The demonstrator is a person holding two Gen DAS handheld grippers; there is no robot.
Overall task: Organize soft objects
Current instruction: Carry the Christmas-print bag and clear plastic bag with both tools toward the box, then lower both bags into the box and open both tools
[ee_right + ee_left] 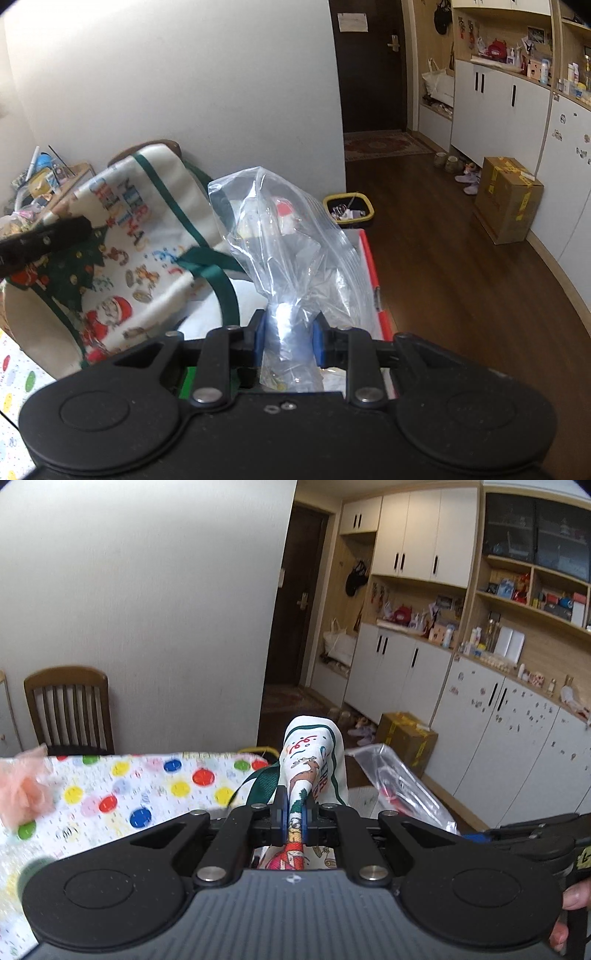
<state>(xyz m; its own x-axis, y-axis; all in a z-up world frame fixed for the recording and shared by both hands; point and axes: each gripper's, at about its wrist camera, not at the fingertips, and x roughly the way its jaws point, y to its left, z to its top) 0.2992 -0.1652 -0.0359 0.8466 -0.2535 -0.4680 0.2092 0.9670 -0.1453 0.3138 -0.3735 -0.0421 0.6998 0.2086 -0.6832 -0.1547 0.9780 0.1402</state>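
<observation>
My left gripper (295,821) is shut on a fold of a white Christmas tote bag (314,760) with green straps, which rises between the blue pads. The right wrist view shows that same Christmas tote bag (129,236) spread out at left, with the left gripper's black finger (44,240) on it. My right gripper (288,339) is shut on the bunched end of a clear plastic zip bag (291,236) that holds small items, one with a red part. That clear plastic bag (399,775) shows at right in the left wrist view.
A polka-dot tablecloth (122,797) covers the table, with a peach mesh puff (22,790) at left. A wooden chair (70,705) stands by the wall. A red-edged white box (373,280) lies under the plastic bag. A yellow bin (349,210) and a cardboard box (506,199) sit on the floor.
</observation>
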